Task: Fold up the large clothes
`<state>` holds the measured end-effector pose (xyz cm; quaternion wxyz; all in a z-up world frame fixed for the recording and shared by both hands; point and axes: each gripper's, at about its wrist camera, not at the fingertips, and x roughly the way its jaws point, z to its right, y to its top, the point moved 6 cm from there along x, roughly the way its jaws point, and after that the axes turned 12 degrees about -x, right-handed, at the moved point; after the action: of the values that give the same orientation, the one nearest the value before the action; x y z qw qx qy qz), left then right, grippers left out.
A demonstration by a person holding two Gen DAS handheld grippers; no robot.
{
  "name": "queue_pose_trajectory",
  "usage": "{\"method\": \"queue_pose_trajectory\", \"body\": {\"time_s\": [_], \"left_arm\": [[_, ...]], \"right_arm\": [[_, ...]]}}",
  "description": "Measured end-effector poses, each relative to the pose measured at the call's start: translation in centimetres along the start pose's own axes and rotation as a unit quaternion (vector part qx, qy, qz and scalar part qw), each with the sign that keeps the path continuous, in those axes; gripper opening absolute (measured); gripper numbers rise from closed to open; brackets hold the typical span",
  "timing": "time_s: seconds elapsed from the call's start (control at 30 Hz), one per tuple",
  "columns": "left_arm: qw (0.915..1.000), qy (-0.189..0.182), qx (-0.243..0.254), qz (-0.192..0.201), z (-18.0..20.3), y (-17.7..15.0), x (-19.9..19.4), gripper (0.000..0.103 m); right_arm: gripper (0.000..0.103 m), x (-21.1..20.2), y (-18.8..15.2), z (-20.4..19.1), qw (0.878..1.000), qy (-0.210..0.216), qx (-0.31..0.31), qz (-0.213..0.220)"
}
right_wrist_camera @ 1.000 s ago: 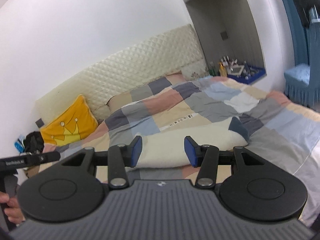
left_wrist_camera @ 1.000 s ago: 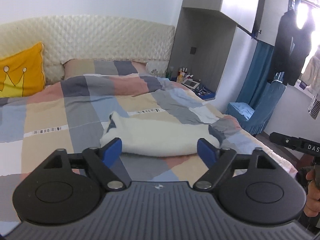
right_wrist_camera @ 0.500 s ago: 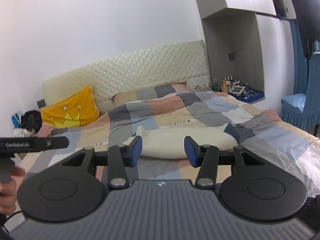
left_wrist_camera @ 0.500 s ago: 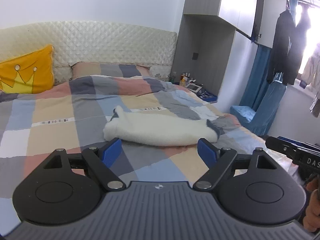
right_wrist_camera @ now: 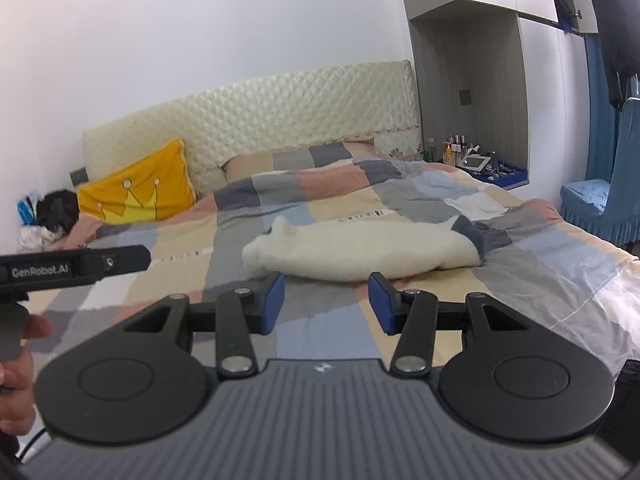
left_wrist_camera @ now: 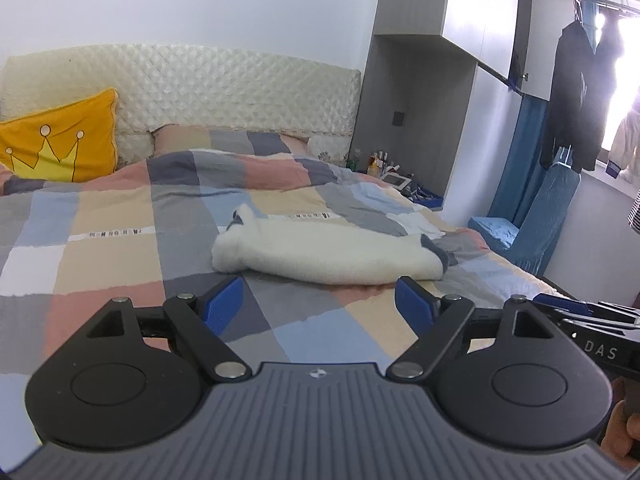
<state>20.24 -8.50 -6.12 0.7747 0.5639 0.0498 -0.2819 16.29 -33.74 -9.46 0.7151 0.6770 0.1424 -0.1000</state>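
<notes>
I see a cream garment (left_wrist_camera: pixel 332 254) with grey trim on a duvet (left_wrist_camera: pixel 120 248) checked in grey, blue, peach and tan. A yellow cushion (left_wrist_camera: pixel 60 148) bears a crown outline. My tongs' pads (left_wrist_camera: pixel 222 304) are blue.

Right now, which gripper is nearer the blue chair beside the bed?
Right. The blue chair stands ahead and to the right of the right gripper; the left gripper sits on that gripper's far side, farther from the chair.

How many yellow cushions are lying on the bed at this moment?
1. The yellow cushion with a crown drawn on it leans against the quilted headboard, at the left side of the bed. Others may be hidden outside the view.
</notes>
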Motion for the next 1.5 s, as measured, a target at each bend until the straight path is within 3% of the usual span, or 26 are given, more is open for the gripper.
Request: {"method": "queue_pose_trajectory", "body": {"time_s": [0.33, 1.33, 1.4, 1.47, 1.5], "left_arm": [[0.9999, -0.003, 0.012, -0.012, -1.0, -1.5, 0.9, 0.086], [0.9986, -0.022, 0.047, 0.011, -1.5, -1.7, -1.4, 0.087], [0.9986, -0.025, 0.046, 0.01, -1.4, -1.9, -1.5, 0.089], [0.9985, -0.025, 0.048, 0.01, -1.3, -1.9, -1.6, 0.091], [0.9985, -0.025, 0.048, 0.01, -1.3, -1.9, -1.6, 0.092]], "right_arm": [[0.05, 0.7, -1.2, -0.7, 1.0, -0.018, -0.011, -0.012], [0.05, -0.6, -1.5, -2.2, 0.999, -0.042, -0.015, -0.016], [0.055, -0.7, -1.4, -2.2, 0.999, -0.046, -0.015, -0.015], [0.08, -0.9, -1.4, -2.0, 0.999, -0.046, -0.007, -0.01], [0.086, -1.0, -1.4, -1.9, 0.999, -0.048, -0.002, -0.006]]}}
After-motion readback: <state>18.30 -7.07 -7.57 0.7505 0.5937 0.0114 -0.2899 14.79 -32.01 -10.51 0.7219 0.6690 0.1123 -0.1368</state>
